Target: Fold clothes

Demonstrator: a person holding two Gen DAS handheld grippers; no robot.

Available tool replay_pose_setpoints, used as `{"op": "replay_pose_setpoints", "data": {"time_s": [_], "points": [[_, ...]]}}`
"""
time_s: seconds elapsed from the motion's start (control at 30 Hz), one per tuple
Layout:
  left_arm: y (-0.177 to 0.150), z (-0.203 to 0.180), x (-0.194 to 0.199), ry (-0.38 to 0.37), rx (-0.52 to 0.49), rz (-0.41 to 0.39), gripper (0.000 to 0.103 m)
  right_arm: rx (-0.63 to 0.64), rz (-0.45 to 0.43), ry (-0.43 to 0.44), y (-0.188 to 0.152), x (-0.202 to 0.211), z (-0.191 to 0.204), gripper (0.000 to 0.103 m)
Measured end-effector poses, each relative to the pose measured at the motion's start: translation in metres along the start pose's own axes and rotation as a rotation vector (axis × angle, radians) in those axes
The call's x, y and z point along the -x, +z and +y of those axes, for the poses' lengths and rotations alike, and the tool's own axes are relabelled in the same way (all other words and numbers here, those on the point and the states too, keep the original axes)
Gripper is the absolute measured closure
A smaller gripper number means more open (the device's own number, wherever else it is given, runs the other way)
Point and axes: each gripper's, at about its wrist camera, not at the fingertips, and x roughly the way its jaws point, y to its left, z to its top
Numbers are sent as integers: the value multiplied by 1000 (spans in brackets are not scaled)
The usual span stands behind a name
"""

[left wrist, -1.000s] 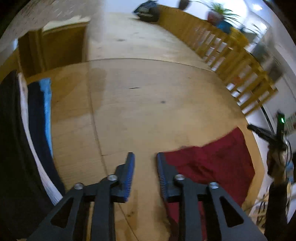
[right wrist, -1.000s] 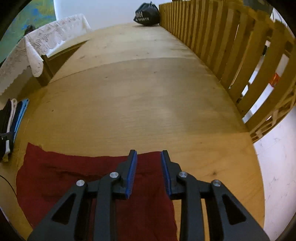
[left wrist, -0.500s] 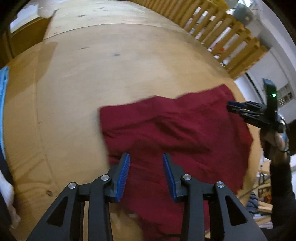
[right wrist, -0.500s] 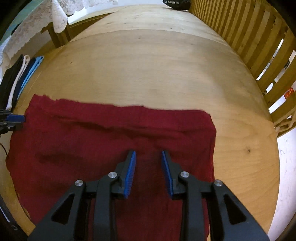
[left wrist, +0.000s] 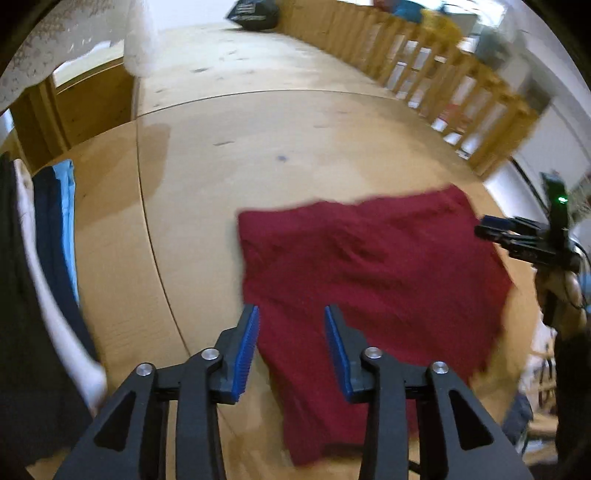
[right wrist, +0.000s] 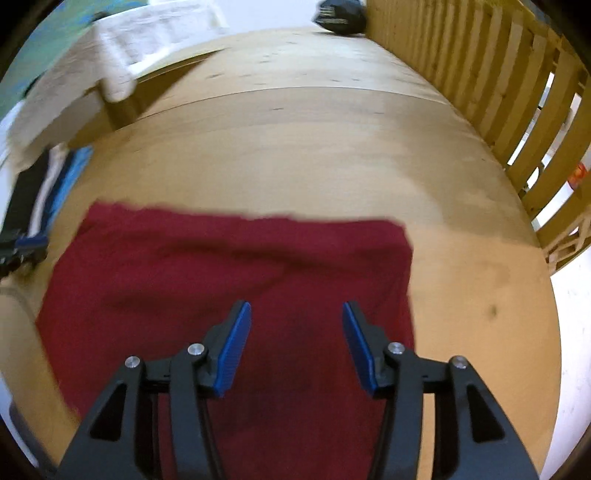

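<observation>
Dark red garment [left wrist: 369, 266] spread flat on wooden bench [left wrist: 229, 170], near its front edge, a few wrinkles across the middle, far edge roughly straight. Left gripper [left wrist: 291, 314] over garment's near-left part, pointing steeply down, blue pads apart & opening; only cloth lying on the bench seen through the gap, not pinched, nothing held. Right gripper [right wrist: 297, 310] over near-right part of garment [right wrist: 229, 280], jaws wider apart, also opening, nothing clamped, cloth lying below the gap. In left wrist view, right gripper [left wrist: 491, 227] seen at far right w/ green light on its body, just beyond garment's right edge, hand [left wrist: 557, 291] under it. In right wrist view, tip of left gripper [right wrist: 27, 243] at left edge, just beside garment's left side. Stack of folded clothes [left wrist: 48, 236] (black, white, navy, light blue) at bench's left side, apart from red garment. Wooden slat railing [right wrist: 498, 85] along right side. Black bag [right wrist: 340, 14] at far end. White lace cloth [right wrist: 122, 40] on furniture at far left. Both views motion-blurred.
</observation>
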Motion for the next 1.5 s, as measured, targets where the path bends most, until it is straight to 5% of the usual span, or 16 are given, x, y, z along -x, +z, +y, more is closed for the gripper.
{"op": "replay_pose_setpoints", "data": {"time_s": [0.27, 0.57, 0.7, 0.87, 1.03, 1.17, 1.37, 1.5], "points": [[-63, 0, 2, -38, -3, 91, 62, 84, 99, -6, -75, 1, 31, 53], [-71, -6, -16, 46, -59, 95, 62, 113, 129, -109, -86, -6, 43, 51], [-79, -7, -15, 113, -110, 103, 61, 118, 143, -95, -91, -7, 50, 51], [-86, -9, 12, 151, -53, 52, 63, 83, 84, -31, -89, 10, 42, 51], [-92, -95, 44, 27, -148, -49, 56, -37, -8, -29, -49, 29, -11, 51], [-81, -199, 21, -113, -269, -31, 53, -84, -12, -40, -7, 19, -36, 51], [-37, -313, -58, -107, -294, 37, 46, -95, 84, -51, 32, -17, -73, 51], [-27, -351, -100, -66, -305, 94, 46, -84, 131, 4, 42, -35, -93, 51]]}}
